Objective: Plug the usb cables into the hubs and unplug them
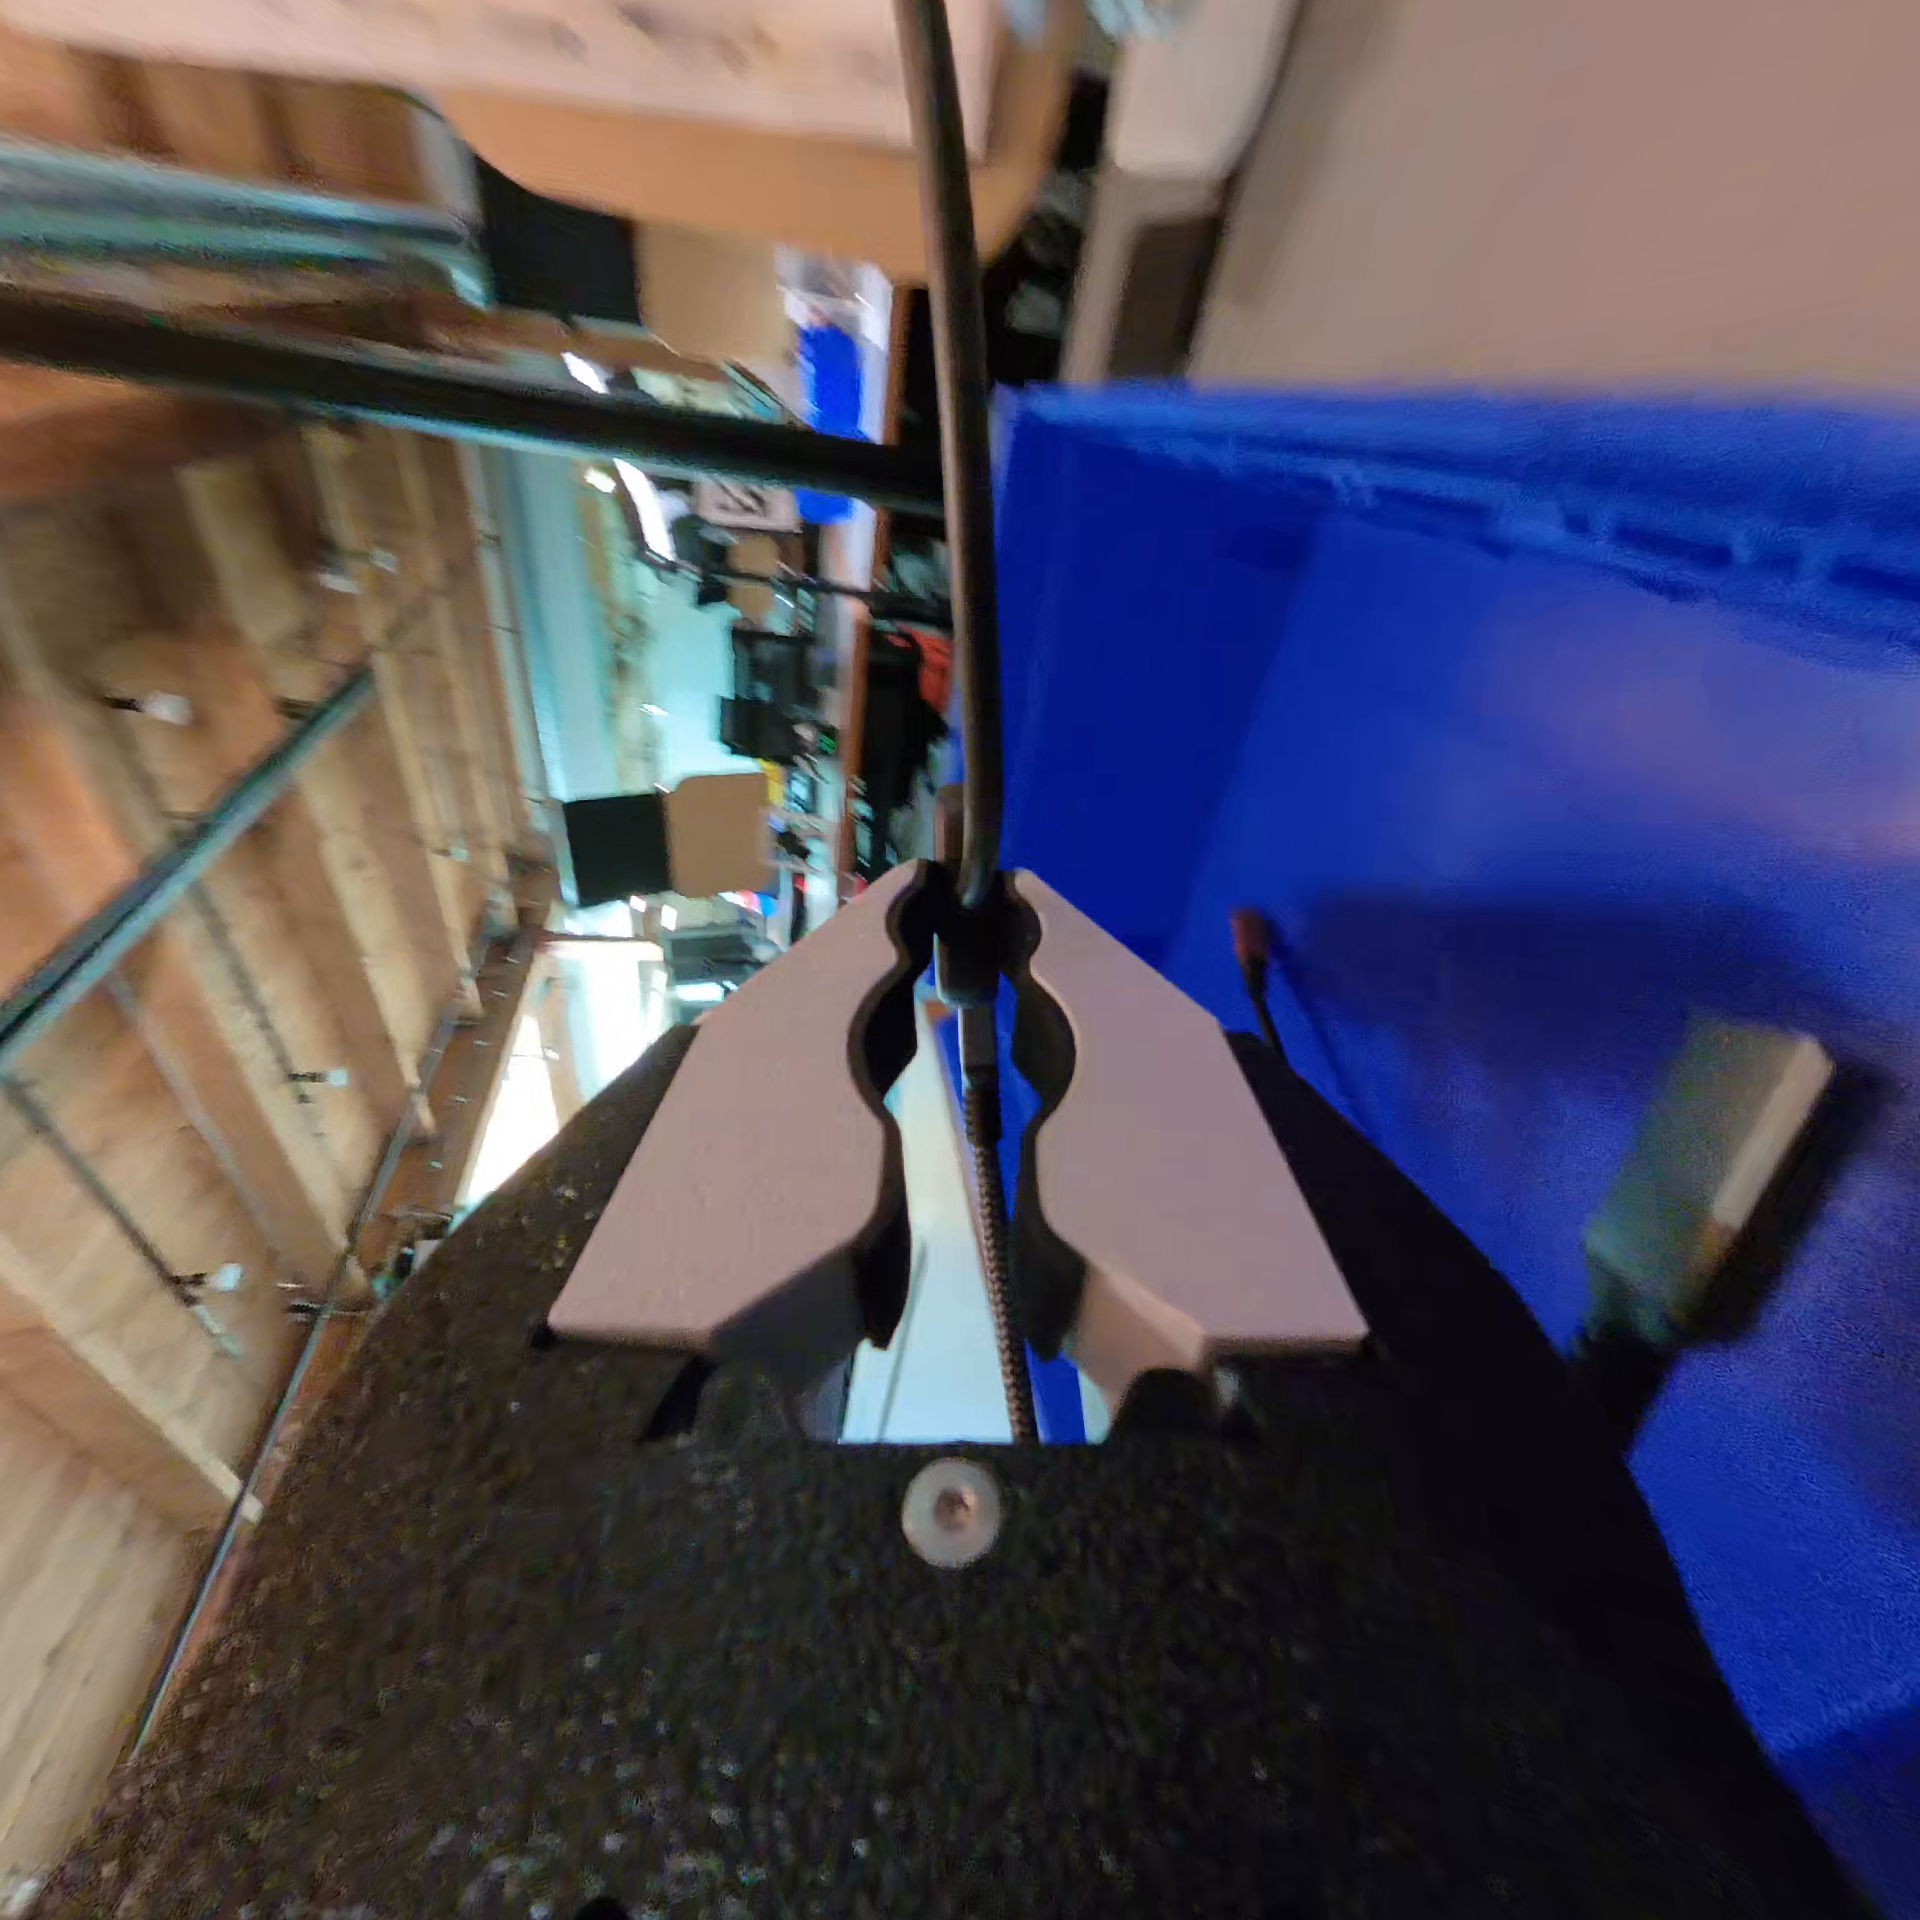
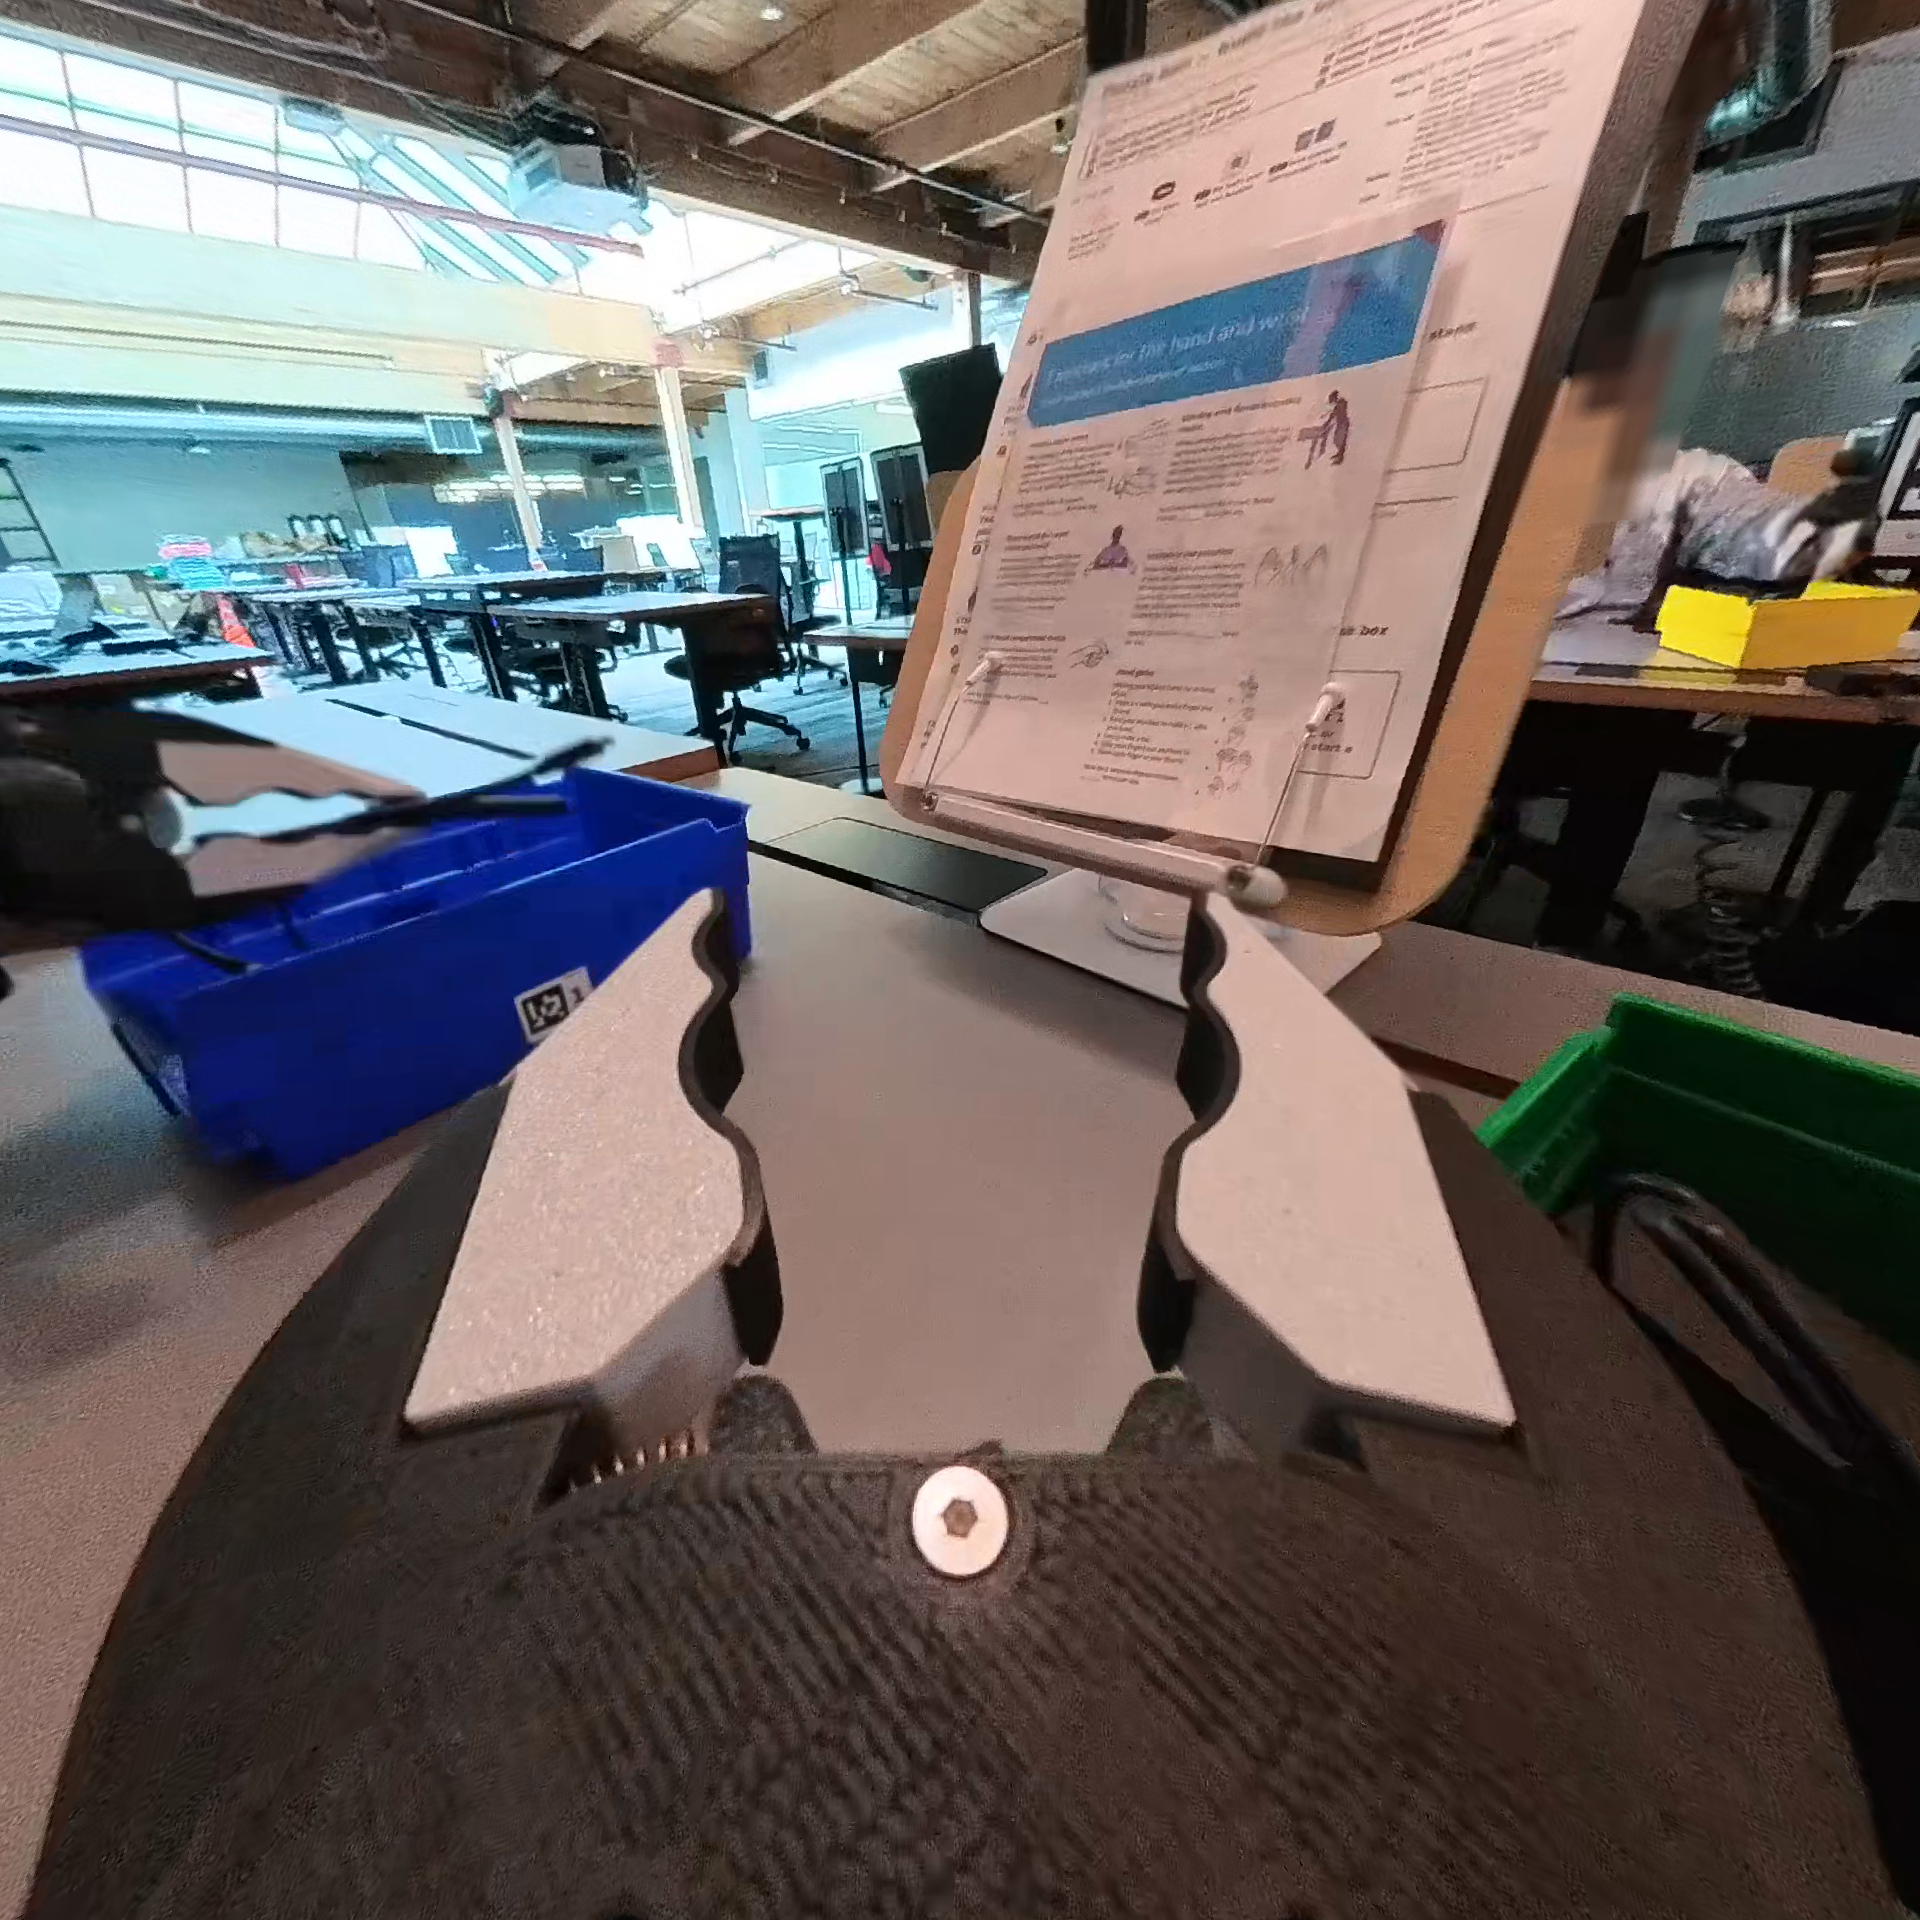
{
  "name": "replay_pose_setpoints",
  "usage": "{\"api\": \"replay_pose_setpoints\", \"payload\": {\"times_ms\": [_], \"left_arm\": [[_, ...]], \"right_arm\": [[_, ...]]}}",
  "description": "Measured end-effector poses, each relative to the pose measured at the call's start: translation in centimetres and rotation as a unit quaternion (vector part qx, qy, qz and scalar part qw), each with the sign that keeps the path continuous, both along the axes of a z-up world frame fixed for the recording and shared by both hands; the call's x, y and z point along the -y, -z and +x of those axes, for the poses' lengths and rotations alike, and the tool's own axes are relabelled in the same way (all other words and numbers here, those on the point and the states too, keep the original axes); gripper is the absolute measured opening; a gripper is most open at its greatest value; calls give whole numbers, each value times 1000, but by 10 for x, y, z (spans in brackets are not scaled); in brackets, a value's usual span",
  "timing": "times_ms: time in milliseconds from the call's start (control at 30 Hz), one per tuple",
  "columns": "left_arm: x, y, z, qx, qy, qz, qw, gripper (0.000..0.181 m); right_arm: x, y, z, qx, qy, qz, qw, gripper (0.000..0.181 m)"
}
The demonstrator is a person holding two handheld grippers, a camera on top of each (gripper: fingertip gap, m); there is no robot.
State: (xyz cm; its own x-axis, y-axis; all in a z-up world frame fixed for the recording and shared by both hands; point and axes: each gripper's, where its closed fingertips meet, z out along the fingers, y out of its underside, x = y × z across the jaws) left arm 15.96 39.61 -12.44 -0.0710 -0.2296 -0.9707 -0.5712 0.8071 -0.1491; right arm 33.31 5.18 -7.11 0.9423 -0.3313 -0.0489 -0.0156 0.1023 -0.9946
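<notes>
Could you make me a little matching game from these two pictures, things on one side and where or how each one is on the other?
Things:
1. Thin black cable
2. Right gripper
3. Blue plastic bin
4. Green plastic bin

Places or states:
A. At the right edge of the right wrist view, dark cable loops inside
B. Jaws wide apart, nothing between them
C. On the table to the left, a small square sticker on its side
D. Pinched at the jaw tips of the left gripper

Pairs: 1-D, 2-B, 3-C, 4-A
</notes>
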Motion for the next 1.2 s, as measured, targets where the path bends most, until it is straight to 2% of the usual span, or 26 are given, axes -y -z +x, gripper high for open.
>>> {"api": "replay_pose_setpoints", "payload": {"times_ms": [100, 167, 200, 267, 333, 367, 433, 500, 600, 667, 700, 800, 867, 933, 1000, 1133, 1200], "left_arm": [[44, -59, -6, 80, 61, 17, 995, 9], [78, -93, -14, 119, 106, 6, 987, 9], [95, -108, -19, 140, 131, -23, 981, 10], [130, -133, -27, 176, 190, -147, 955, 9], [168, -152, -34, 191, 260, -312, 894, 9], [185, -158, -37, 185, 290, -391, 854, 9], [215, -164, -41, 155, 336, -520, 770, 9], [234, -163, -42, 130, 366, -599, 700, 9], [253, -143, -38, 67, 367, -697, 612, 10], [265, -130, -37, 22, 368, -735, 569, 9], [268, -125, -34, 10, 361, -749, 556, 9], [276, -110, -23, -29, 350, -767, 537, 9], [286, -110, -17, -47, 355, -774, 523, 9], [297, -113, -9, -50, 357, -771, 525, 9], [305, -120, -2, -51, 364, -756, 542, 9], [319, -143, 9, -30, 382, -715, 584, 13], [317, -161, 12, 6, 393, -679, 620, 40]], "right_arm": [[-6, -1, -10, 21, -3, -5, 1000, 83], [-1, -27, -20, 70, 25, 27, 997, 77], [1, -40, -31, 110, 31, 37, 993, 77], [-3, -52, -58, 185, 26, 23, 982, 78], [-20, -42, -85, 253, 4, -30, 967, 88], [-29, -34, -94, 288, 3, -59, 956, 94], [-40, -26, -110, 363, 19, -91, 927, 94], [-49, -22, -126, 414, 22, -101, 904, 93], [-51, -27, -137, 434, 36, -79, 897, 91], [-51, -20, -139, 453, 26, -98, 886, 91], [-50, -17, -142, 467, 16, -105, 878, 90], [-44, -17, -152, 478, -12, -94, 873, 77], [-41, -18, -149, 475, -12, -99, 874, 70], [-38, -17, -146, 489, -6, -117, 865, 63], [-33, -21, -134, 491, 29, -128, 861, 56], [-19, -34, -123, 432, 22, -102, 896, 52], [-7, -45, -111, 395, 37, -79, 915, 52]]}}
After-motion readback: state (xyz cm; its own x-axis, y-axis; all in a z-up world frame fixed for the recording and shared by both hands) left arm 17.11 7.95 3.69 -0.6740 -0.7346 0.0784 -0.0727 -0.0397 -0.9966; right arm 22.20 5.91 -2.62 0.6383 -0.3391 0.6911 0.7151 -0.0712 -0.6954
